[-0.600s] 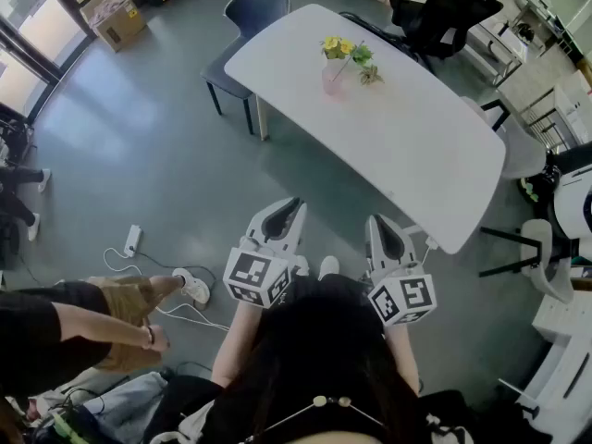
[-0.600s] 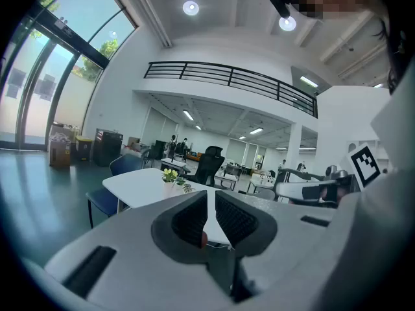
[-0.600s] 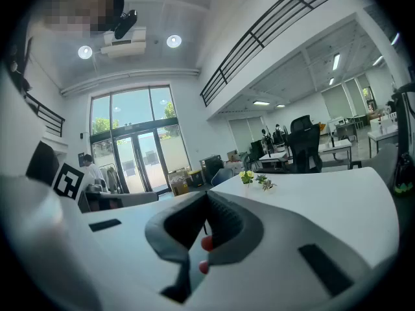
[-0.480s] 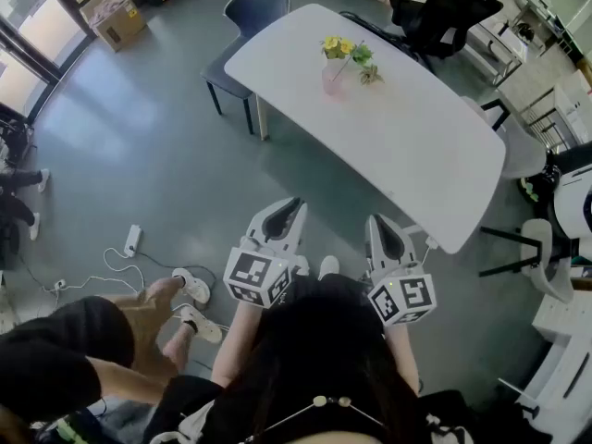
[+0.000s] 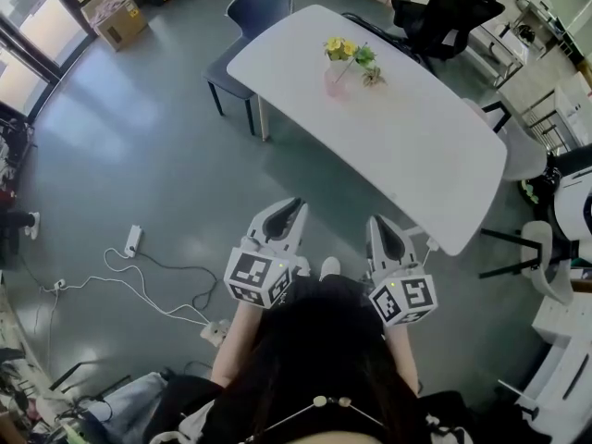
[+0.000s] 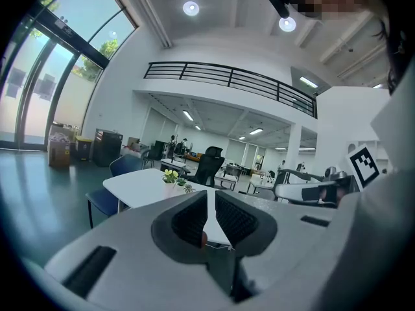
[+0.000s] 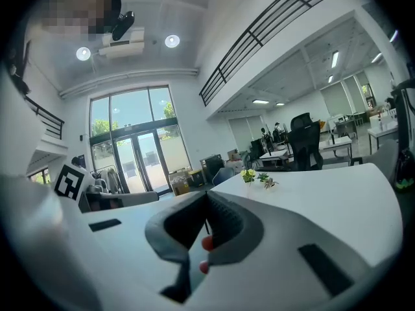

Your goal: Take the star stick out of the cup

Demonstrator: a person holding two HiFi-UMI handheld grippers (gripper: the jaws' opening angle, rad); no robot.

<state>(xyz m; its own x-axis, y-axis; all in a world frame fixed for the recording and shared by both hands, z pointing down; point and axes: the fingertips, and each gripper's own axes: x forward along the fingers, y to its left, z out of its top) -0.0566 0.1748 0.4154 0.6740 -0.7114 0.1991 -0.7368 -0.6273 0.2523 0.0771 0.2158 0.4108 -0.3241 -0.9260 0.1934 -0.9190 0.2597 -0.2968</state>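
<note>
A pink cup (image 5: 333, 81) stands near the far end of the white table (image 5: 416, 155), holding yellow star-topped sticks (image 5: 339, 47) and green sprigs. In the left gripper view the cup (image 6: 170, 182) shows small and far off, and in the right gripper view it (image 7: 248, 176) is just as distant. My left gripper (image 5: 294, 203) and right gripper (image 5: 378, 222) are held close to the body, over the floor just short of the table's near edge, pointing toward it. Both are shut with nothing in them.
A blue chair (image 5: 252, 12) stands at the table's far left corner and a black office chair (image 5: 444, 12) behind it. A white chair (image 5: 520, 155) is at the right. Cables and a power strip (image 5: 132, 240) lie on the floor at the left. A cardboard box (image 5: 116, 18) sits by the windows.
A person crouching at the lower left has gone out of view, uncovering cables on the floor. Both grippers hold the same place.
</note>
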